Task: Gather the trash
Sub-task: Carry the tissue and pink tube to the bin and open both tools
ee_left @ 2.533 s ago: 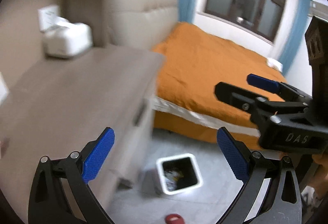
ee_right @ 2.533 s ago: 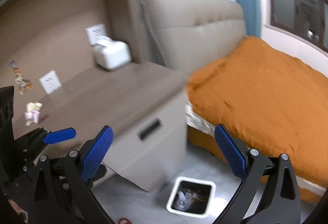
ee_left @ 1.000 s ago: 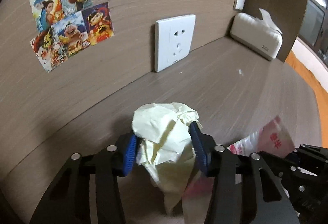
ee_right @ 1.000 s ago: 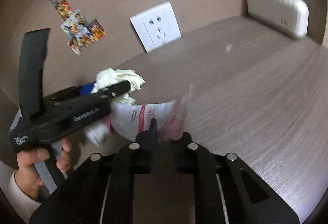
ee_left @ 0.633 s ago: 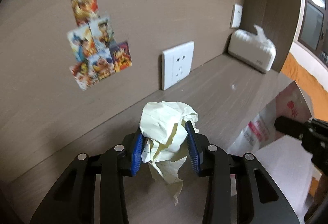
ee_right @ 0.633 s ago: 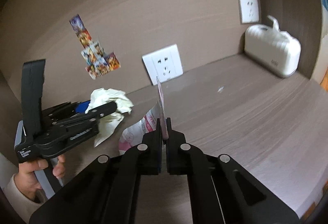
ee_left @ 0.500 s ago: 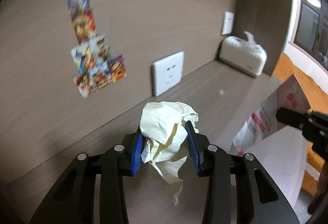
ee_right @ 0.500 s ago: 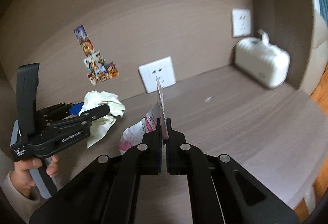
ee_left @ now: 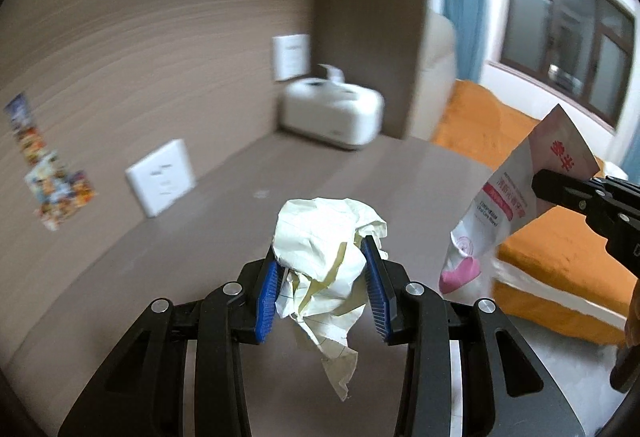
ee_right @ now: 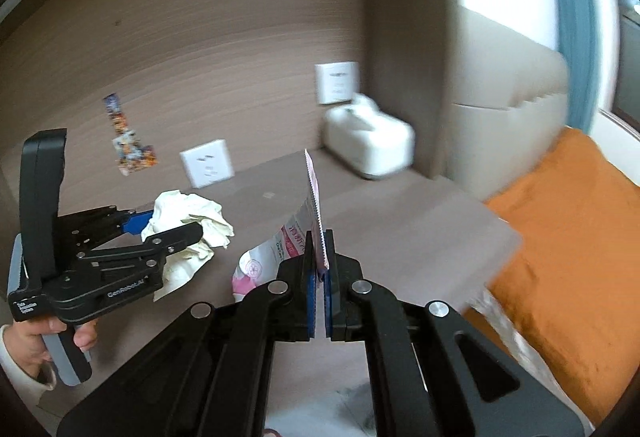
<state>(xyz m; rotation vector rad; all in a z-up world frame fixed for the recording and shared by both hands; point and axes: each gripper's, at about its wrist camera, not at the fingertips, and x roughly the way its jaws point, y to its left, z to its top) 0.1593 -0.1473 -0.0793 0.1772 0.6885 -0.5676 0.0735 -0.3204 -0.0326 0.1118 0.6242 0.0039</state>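
Observation:
My left gripper (ee_left: 322,277) is shut on a crumpled pale-yellow paper wad (ee_left: 324,237) and holds it above the brown nightstand top (ee_left: 200,245). The wad also shows in the right wrist view (ee_right: 188,217), between the left gripper's fingers (ee_right: 160,227). My right gripper (ee_right: 319,257) is shut on the edge of a white and pink plastic wrapper (ee_right: 296,233), which hangs in the air to the right of the wad. The wrapper shows in the left wrist view (ee_left: 516,193), pinched by the right gripper (ee_left: 560,191).
A white tissue box (ee_left: 332,113) stands at the back of the nightstand by the wall. Wall sockets (ee_left: 162,183) and stickers (ee_left: 52,193) are on the brown wall. A bed with an orange cover (ee_right: 568,237) lies to the right, with its beige headboard (ee_right: 504,125).
Both grippers have drawn back and swung right with their trash, away from the wall; the bed and window have come into view. Both stay shut.

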